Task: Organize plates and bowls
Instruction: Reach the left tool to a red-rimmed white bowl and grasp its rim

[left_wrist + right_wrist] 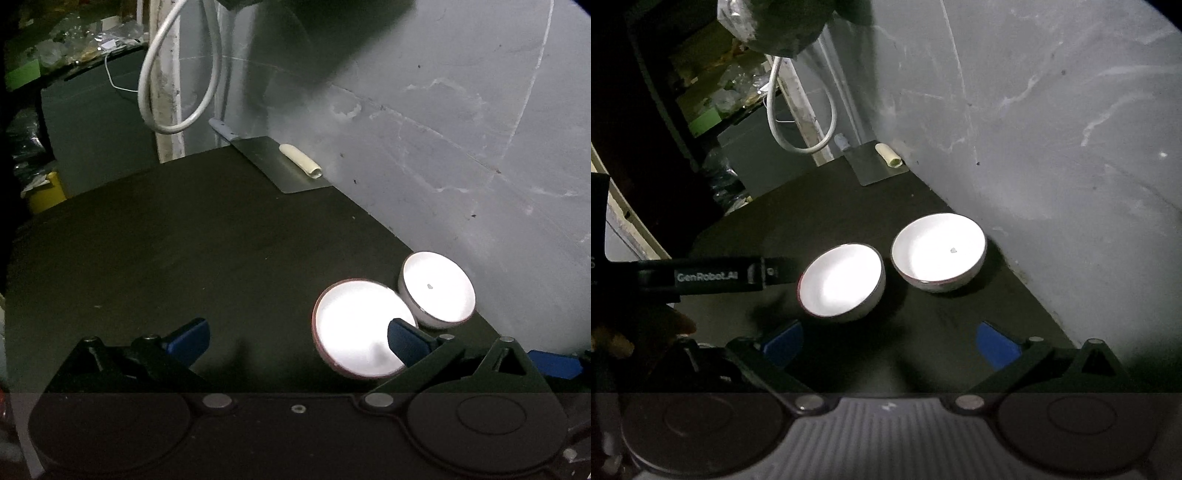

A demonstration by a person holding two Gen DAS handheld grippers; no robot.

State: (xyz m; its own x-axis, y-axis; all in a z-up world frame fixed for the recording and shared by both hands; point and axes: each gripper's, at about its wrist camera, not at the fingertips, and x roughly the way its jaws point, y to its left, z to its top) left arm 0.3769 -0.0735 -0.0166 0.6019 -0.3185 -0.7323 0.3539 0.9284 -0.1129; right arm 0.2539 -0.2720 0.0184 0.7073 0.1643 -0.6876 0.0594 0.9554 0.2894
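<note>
A: Item one?
B: Round white ceramic bowl with a dark red rim (842,282), upright on the dark matte tabletop (184,240), nearer the grippers.

A: Item two?
B: Second round white bowl with a small dark speck inside (938,251), also upright, just beside the first on its wall side. Rims nearly meet in the left wrist view; whether they touch I cannot tell. It stands close to the grey scuffed wall (461,129).

A: Tongs?
B: Left gripper (297,338): blue-padded jaws spread wide, nothing between them, one pad overlapping the red-rimmed bowl in view. Right gripper (890,343): likewise released, jaws wide, empty, bowls lying ahead of it.

A: Other stock?
B: Flat steel cleaver with a pale grey handle (284,164) at the table's far edge by the wall, a cream-coloured rolled tube (300,161) lying on its blade. A looped white cable (177,74) hangs behind.
</note>
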